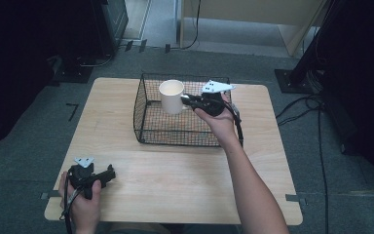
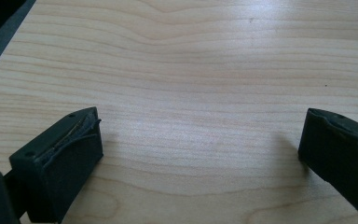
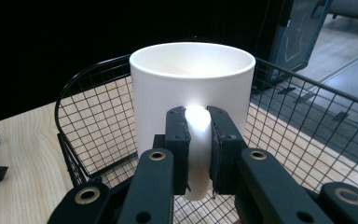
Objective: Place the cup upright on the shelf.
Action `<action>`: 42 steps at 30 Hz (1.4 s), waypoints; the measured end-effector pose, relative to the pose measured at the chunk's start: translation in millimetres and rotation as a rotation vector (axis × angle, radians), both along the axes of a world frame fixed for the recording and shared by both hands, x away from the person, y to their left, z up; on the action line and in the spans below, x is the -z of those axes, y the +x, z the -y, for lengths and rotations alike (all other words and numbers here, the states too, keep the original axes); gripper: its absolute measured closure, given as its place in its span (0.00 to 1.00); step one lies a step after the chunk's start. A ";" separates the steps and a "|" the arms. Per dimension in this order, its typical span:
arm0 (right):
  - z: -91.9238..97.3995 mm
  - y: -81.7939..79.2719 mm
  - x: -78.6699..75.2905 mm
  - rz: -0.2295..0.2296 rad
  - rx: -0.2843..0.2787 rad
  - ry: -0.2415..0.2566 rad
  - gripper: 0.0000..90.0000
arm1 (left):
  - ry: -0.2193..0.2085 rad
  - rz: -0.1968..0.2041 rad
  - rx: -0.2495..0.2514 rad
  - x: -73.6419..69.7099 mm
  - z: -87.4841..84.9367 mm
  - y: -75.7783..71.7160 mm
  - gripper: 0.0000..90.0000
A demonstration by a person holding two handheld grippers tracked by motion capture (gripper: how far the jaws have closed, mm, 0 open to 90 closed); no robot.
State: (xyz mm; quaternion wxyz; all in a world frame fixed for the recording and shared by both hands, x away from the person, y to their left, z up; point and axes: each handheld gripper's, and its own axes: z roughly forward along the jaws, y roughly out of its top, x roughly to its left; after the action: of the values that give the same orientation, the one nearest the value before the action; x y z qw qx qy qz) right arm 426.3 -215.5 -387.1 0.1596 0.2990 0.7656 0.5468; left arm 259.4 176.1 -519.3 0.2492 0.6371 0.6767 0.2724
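Right claw (image 3: pixel 198 154) clamps the mug (image 3: pixel 191 88) handle above the basket (image 3: pixel 98 121) (left claw (image 2: pixel 200 144) gapes, empty), likely calling for a steady carry.

No readable text, label, brand or number appears on anything in view

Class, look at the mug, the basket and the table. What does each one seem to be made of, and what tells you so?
Mug: probably glazed ceramic, since it is smooth, white and thick-walled with a soft shine. Basket: black wire mesh, likely coated metal, as thin crossing rods form an open grid. Table: light wood or wood-look laminate, showing wavy grain lines; which of the two cannot be told.
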 end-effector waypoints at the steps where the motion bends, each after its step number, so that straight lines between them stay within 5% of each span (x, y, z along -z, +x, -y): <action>1: -0.4 1.7 1.2 -0.003 0.000 0.001 0.90 | 0.000 0.001 0.000 0.0 0.0 0.0 0.00; 13: -8.9 22.8 24.2 -0.011 0.010 0.010 0.90 | 0.001 0.001 0.002 0.0 0.0 0.1 0.00; 24: -11.9 35.6 46.2 -0.020 0.031 -0.040 0.90 | 0.000 0.000 0.003 -0.1 0.1 0.0 0.00; 42: -15.3 43.7 59.8 -0.094 0.043 -0.149 0.89 | 0.001 -0.002 0.004 -0.1 0.0 0.0 0.00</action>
State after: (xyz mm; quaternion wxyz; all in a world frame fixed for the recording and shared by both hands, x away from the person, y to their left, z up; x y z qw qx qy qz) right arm 470.0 -200.1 -446.9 0.1569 0.3280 0.8043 0.4700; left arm 259.3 176.1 -519.2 0.2487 0.6389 0.6754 0.2718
